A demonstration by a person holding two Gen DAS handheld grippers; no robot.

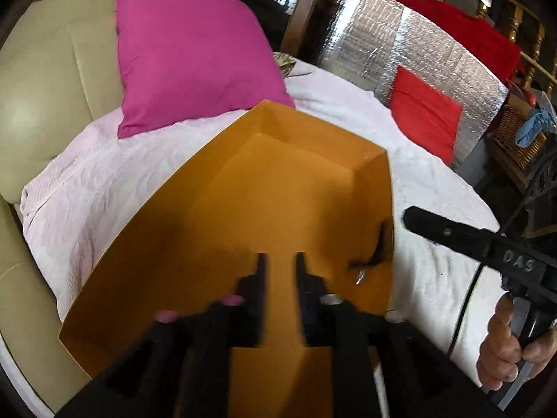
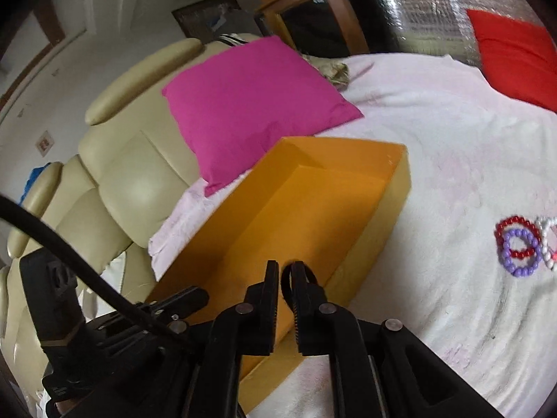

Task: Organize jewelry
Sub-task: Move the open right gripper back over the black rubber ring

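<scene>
Starting at the left edge of the white bedspread (image 2: 435, 160), the pink cushion (image 2: 250, 104) leans there, with the orange box (image 2: 313, 209) lying just in front of it. Your left gripper (image 1: 280, 261) hangs over the box's open inside, fingers a narrow gap apart and nothing between them. A dark strand with a small silvery piece (image 1: 374, 261) lies against the box's right wall. Your right gripper (image 2: 284, 271) is over the box's near right rim, jaws almost together; a thin dark loop (image 2: 286, 280) sits at the right finger, and I cannot tell whether it is pinched. If it clings, it could fall on the bedspread outside the rim. The beaded bracelets (image 2: 518, 249), red, purple and white, overlap near the bedspread's right edge; grabbing one may drag the others along.
</scene>
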